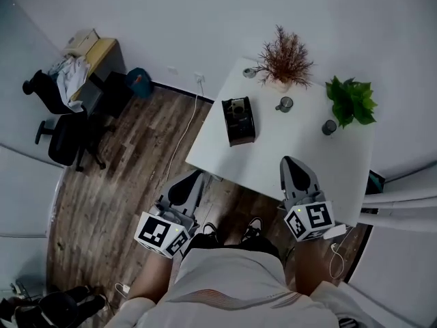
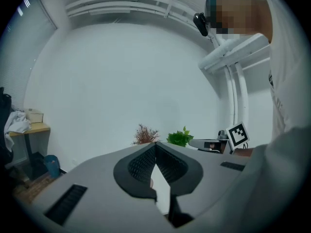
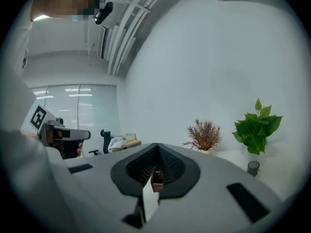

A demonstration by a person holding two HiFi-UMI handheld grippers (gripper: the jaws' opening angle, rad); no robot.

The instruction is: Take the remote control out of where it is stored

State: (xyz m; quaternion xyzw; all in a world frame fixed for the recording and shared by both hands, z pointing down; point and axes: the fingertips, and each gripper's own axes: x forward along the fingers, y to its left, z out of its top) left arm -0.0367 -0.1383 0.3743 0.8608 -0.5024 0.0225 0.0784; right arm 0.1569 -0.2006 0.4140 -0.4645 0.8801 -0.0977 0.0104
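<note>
A: The jaws?
B: Two grippers, both closed on nothing: the left gripper (image 2: 155,143) and the right gripper (image 3: 156,145), tips meeting.
A: The remote control?
B: Too small to make out. One black open-topped box (image 1: 238,120) stands mid-frame on the white table (image 1: 300,149), apart from both grippers.
A: Beyond that?
B: Two dark cups (image 1: 284,104), and two plants at upper right: a dry reddish-brown plant (image 1: 285,59) and a green leafy plant (image 1: 351,100). One black office chair (image 1: 65,139), left.
</note>
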